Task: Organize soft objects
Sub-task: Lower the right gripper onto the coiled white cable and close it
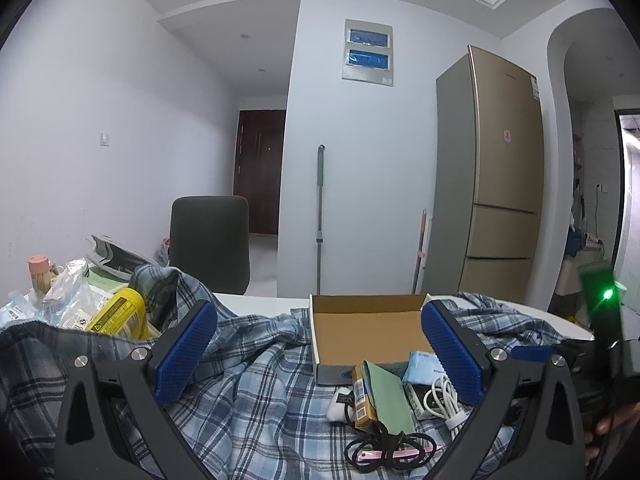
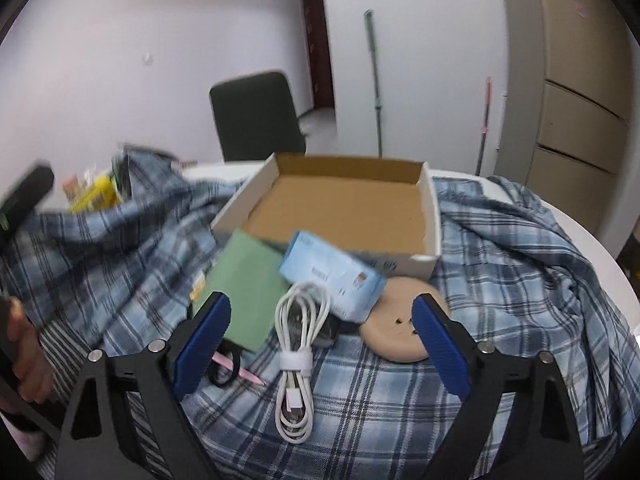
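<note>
Right wrist view shows the right gripper (image 2: 320,340) spread wide, holding nothing, with the coiled white cable (image 2: 298,364) lying lengthwise between its fingers, nearer than the left gripper (image 1: 320,354), also wide and empty

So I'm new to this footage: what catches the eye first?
The open cardboard box, empty, sits mid-table on a rumpled plaid shirt. In front of it lies a pile of small items, a coiled white cable nearest, between the open right gripper's fingers.

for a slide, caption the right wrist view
Open right gripper above coiled white cable on blue plaid cloth.
</note>
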